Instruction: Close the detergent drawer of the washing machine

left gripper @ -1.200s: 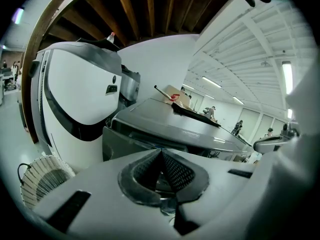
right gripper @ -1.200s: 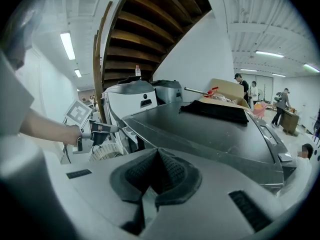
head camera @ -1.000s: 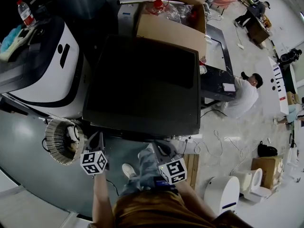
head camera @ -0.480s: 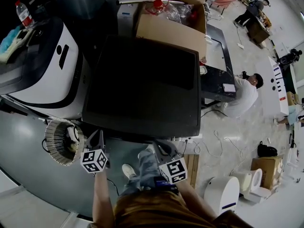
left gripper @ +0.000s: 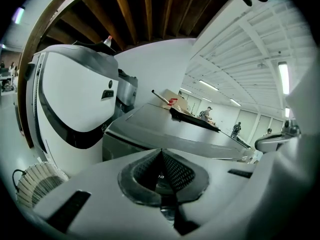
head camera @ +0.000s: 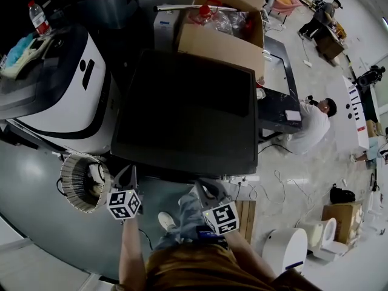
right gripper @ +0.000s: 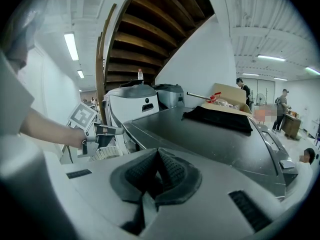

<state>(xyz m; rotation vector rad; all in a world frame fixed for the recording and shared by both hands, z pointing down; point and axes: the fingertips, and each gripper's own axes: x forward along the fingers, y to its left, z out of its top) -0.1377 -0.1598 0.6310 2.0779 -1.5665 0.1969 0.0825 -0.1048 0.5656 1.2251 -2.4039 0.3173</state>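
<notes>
Starting at the left gripper [left gripper: 161, 156], you have its jaws pressed together with nothing between them, and the right gripper [right gripper: 157, 156] is the same, shut and empty. Just ahead of both pairs of jaws, and a little above them, runs the near edge of the washing machine [head camera: 188, 114], its dark flat top stretching away from you. Your left jaws point at the machine's front left corner, with a strip of grey front panel showing just past their tips. Your right jaws face the front further to your right. The detergent drawer cannot be made out in any view, because the head view hides the front panel under the top's near edge. It presumably sits on that front face, ahead of the jaws, and would slide straight away from you, front to back, so your push should follow the line the jaws already point along. Which gripper is nearer depends on the drawer's side, which cannot be told here. Left of your left jaws stands a wicker basket [head camera: 82, 180].
</notes>
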